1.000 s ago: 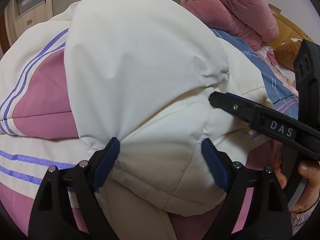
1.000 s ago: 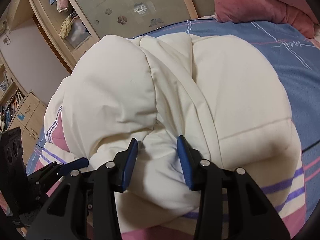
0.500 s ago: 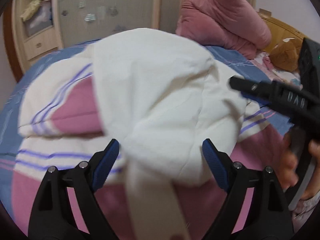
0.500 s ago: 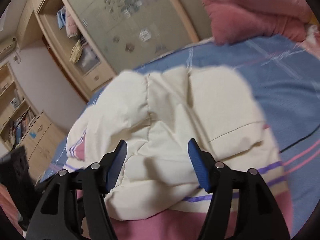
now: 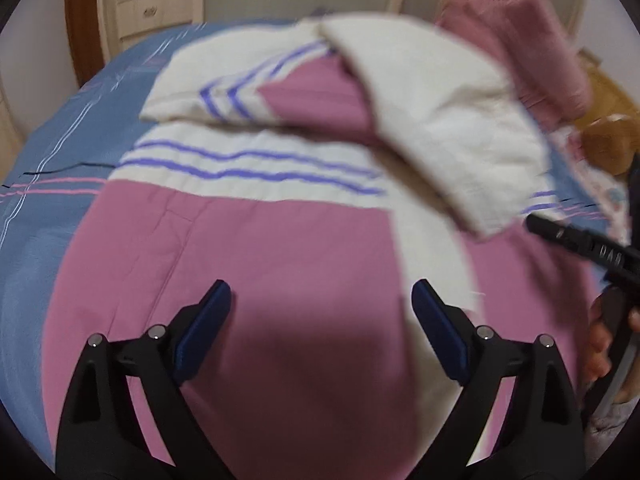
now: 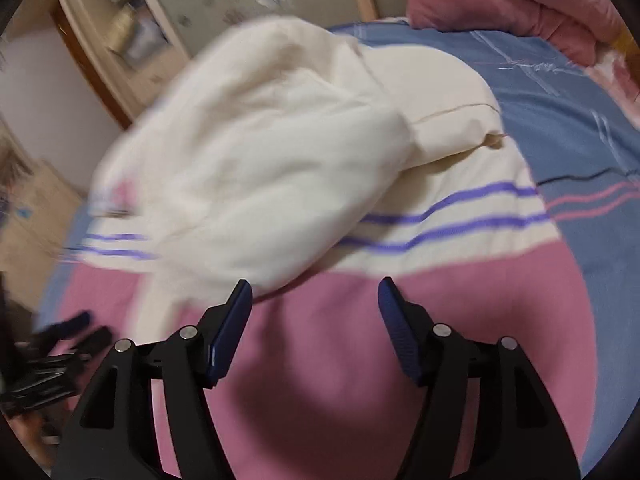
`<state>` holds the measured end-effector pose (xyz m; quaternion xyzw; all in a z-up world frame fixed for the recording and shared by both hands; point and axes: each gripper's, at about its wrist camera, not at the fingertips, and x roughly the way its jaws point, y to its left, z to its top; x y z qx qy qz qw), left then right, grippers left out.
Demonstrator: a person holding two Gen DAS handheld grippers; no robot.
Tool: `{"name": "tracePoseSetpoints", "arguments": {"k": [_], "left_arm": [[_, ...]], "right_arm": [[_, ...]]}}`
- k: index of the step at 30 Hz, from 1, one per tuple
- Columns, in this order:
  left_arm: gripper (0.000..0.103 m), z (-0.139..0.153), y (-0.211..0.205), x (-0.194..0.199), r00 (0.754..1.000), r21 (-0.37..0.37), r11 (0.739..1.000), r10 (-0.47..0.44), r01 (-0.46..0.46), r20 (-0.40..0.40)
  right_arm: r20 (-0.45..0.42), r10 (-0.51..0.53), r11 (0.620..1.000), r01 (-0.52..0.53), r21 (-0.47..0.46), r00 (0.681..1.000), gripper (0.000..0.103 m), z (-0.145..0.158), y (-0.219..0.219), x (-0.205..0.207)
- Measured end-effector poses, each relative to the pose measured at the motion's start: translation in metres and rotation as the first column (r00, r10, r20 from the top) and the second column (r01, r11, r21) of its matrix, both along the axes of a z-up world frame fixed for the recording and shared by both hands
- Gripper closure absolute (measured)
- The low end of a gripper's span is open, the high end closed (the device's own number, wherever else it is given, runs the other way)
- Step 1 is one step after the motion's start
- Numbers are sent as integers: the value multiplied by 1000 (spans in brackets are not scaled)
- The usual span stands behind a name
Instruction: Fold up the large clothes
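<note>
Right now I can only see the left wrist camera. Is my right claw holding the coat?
Observer: No. The right claw is open with nothing between its pads, and it is over the pink part of the jacket.
Operator: Is anything funny on the white bit?
Observer: Yes. The right wrist view shows a small tan spot at the end of a seam on the cream flap.
Operator: Does the coat hang off the bed on that side?
Observer: No. Its striped edge ends on the blue sheet, which spreads well past it.
</note>
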<state>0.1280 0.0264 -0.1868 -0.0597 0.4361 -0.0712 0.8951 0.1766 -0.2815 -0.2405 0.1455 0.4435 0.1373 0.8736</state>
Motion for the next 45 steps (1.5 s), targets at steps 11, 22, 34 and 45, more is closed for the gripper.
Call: {"name": "tracePoseSetpoints", "arguments": {"k": [11, 22, 34, 45], "left_arm": [[10, 3, 23, -79, 1000, -123, 992, -12, 10, -16], [10, -16, 48, -103, 996, -133, 990, 44, -54, -73], [9, -27, 38, -110, 997, -45, 999, 14, -17, -79], [7, -43, 56, -111, 991, 12, 996, 94, -93, -99]], "right_arm": [[-94, 315, 886, -257, 387, 944, 36, -29, 40, -94], [-125, 378, 841, -284, 460, 917, 100, -57, 83, -107], [-181, 301, 874, -196, 444, 936, 100, -74, 63, -126], [-120, 163, 984, -153, 90, 979, 73, -53, 36, -133]]}}
